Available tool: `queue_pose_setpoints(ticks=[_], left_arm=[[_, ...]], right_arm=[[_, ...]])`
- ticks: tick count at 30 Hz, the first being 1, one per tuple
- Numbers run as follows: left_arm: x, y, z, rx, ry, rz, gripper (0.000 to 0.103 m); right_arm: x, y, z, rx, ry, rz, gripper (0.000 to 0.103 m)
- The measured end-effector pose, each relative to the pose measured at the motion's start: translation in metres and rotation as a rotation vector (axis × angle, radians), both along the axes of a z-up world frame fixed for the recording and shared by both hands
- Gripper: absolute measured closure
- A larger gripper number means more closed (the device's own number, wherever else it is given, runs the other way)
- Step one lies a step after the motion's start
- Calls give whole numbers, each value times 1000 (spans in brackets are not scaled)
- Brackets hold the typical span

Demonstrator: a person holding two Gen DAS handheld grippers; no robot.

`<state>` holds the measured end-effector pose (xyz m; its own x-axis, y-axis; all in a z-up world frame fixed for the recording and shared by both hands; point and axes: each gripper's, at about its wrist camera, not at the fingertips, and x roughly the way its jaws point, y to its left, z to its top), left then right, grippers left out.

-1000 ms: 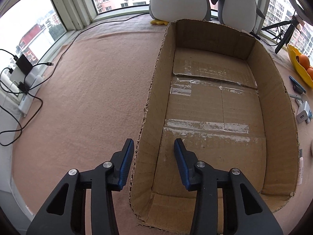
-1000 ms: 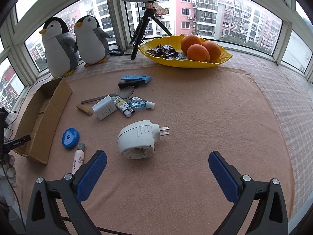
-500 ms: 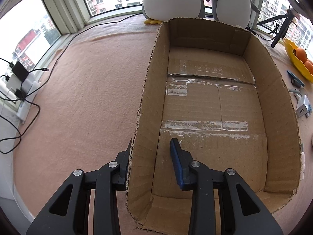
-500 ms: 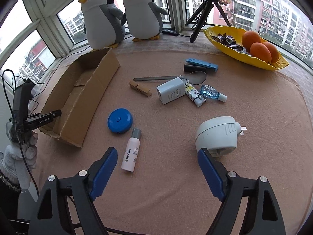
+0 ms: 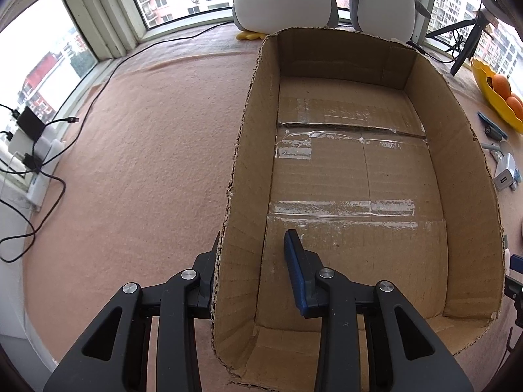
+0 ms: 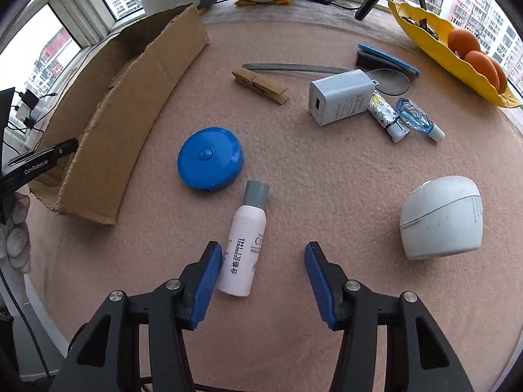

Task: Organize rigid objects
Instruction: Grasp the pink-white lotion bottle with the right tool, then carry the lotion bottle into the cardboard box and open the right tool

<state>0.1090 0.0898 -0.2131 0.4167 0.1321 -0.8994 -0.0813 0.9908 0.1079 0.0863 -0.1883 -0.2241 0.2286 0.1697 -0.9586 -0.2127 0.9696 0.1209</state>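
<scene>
**Right jaws closing around a pink bottle; left jaws clamp the box wall**

A small pink bottle (image 6: 245, 248) with a grey cap lies on the peach-covered worktop (image 6: 327, 170), cap pointing away. The right gripper (image 6: 263, 281) points down over its lower end. The jaws are closing with the bottle's base between them, just beside the left pad; the right pad stands apart from it.

Only the right wrist view shows the other loose items: a blue round tape measure (image 6: 210, 158) just beyond the bottle, a wooden clothespin (image 6: 260, 85), a white charger (image 6: 341, 97) and a white domed plug (image 6: 441, 217) to the right.

The left wrist view alone looks inside the cardboard box (image 5: 356, 176), showing its bare taped floor. The left gripper (image 5: 251, 261) is clamped on the box's left wall, one finger outside, one inside.
</scene>
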Motion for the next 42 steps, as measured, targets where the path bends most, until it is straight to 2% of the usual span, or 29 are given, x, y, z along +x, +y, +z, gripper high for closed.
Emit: queue_pose_setpoints(ticks=[4,6,10,11,12,19,24,27,32,35,42], left_arm=[[-2,0,0,-6,-5,-4,70],[-2,1,-1,-10,-9,-5,70],[-2,1,0,-11,-14,-9,70],[-1,1,0,-12,-14,-12,70],[-1,2,0,-14,-14,-14,70],[1,2,0,-15,-13,-22,70],[1,8,0,-55,-20,-4,70],[4,8,0,-60,-14,4,70],[2,3,0,-17,-28,-5,70],[4,5,0,-32,-22,1,70],[3,8,0,-46,-27,-16,70]], right_arm=[[3,7,1,-21,-2,-5,60],[4,11,0,-55,-3,-4,68],[8,12,1,-81,-5,-20,75],[9,11,1,-84,-5,-26,84],[9,9,2,-79,-1,-29,85],[13,-12,8,-15,-16,-78,85],[9,-3,33,51,-66,-32,85],[9,11,50,88,-96,23,85],[5,41,77,157,-165,86,85],[9,65,85,180,-179,113,85],[19,114,86,165,-196,151,85]])
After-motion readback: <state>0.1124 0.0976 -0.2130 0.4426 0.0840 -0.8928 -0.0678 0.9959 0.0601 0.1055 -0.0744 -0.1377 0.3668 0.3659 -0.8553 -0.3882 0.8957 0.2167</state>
